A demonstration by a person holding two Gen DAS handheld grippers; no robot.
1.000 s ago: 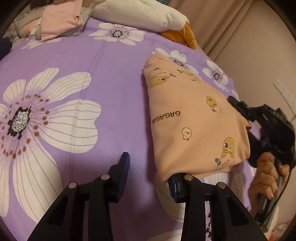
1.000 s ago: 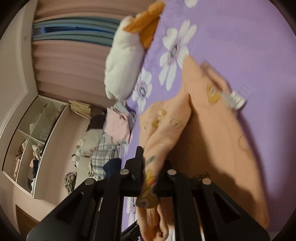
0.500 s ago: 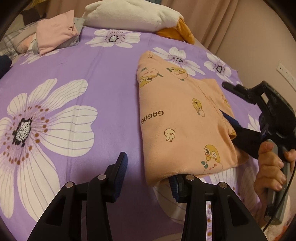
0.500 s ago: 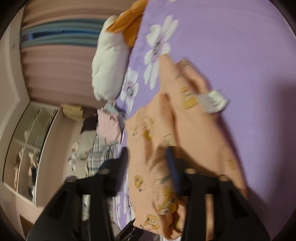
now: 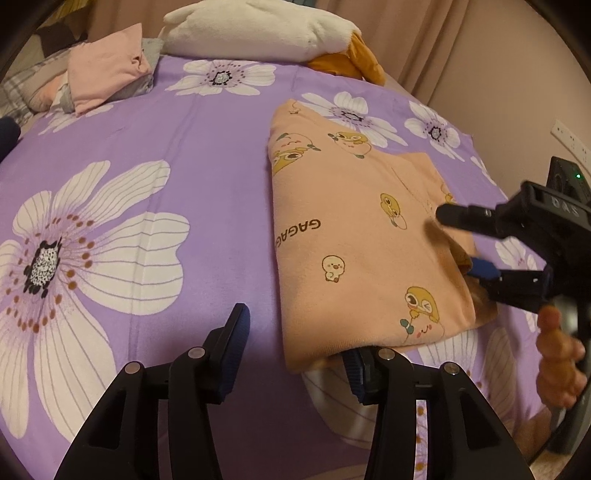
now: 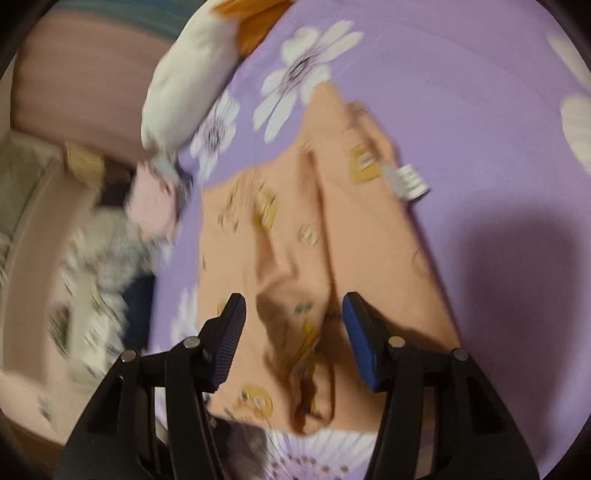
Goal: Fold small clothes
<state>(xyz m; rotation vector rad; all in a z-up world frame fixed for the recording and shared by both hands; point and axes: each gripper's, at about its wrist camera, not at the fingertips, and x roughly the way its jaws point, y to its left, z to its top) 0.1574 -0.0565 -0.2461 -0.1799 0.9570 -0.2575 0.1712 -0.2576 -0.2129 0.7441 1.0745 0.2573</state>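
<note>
Blur smears most of the right wrist view, so the shelving and the heap of clothes at its left edge cannot be made out; nearest the lens, the right gripper (image 6: 291,321) stands wide, its blue pads either side of a raised crease in the peach garment (image 6: 332,236), gripping nothing; a white label (image 6: 406,179) sticks out at the garment's far right edge. In the left wrist view the left gripper (image 5: 295,343) is also spread wide, empty; its right finger tip is hidden under the garment's near hem, its left finger over bare sheet. The peach garment (image 5: 354,236) lies folded and flat on the right half of the purple flowered bed sheet (image 5: 207,155), with a broad stretch of sheet free to its left; the right gripper (image 5: 458,240) reaches over its right edge, one finger above the cloth, one low beside it. Farther back a folded pink cloth (image 5: 107,66) sits at the sheet's left corner; a white plush toy (image 5: 258,29) lies along the far edge.
</note>
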